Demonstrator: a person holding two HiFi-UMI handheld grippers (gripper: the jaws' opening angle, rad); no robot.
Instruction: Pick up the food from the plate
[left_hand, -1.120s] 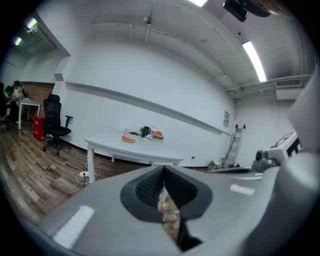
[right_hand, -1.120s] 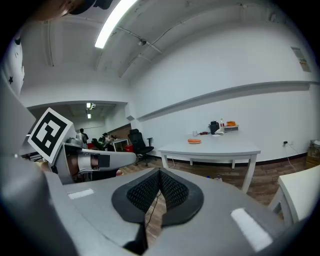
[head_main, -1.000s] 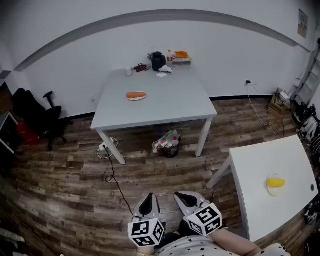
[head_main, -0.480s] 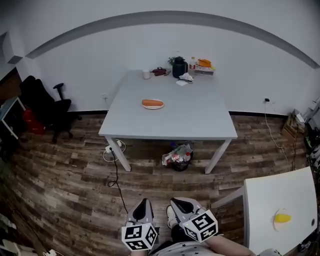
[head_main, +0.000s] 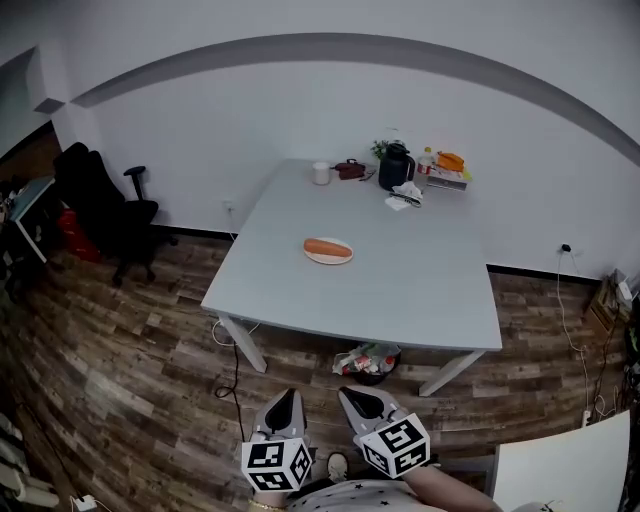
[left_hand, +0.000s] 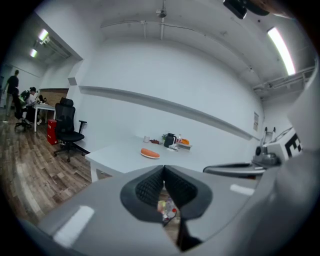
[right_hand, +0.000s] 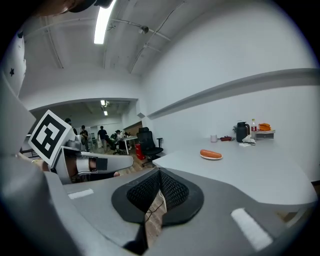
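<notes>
Near the middle of the grey worktop (head_main: 400, 290), an orange-brown, sausage-shaped piece of food (head_main: 328, 248) lies lengthwise on a small pale plate (head_main: 330, 261), with bare surface all round it. We judge it light and somewhat soft, rounded enough to roll and perhaps greasy. A gentle pinch across its middle, with the pads on its two long sides, looks the safest hold. A hard squeeze could dent or split it, and a hold near one end could let it swing or slip out. The plate is shallow and loose, and we expect it would slide if nudged.

At the worktop's far edge, well apart from the plate, stand a white cup (head_main: 321, 173) and a dark jug (head_main: 397, 166) among smaller clutter that we cannot make out. A rubbish bag (head_main: 368, 360) sits under the worktop, and an office chair (head_main: 110, 205) stands by the wall to the left.

Closest to us, low over the wood floor (head_main: 130, 350) and well short of the worktop, we hold the left tool (head_main: 287, 394) and the right tool (head_main: 346, 392). Each has its jaws pressed together on nothing. The pick-up has not yet begun: a tool must reach the plate and spread before it can take the food.
</notes>
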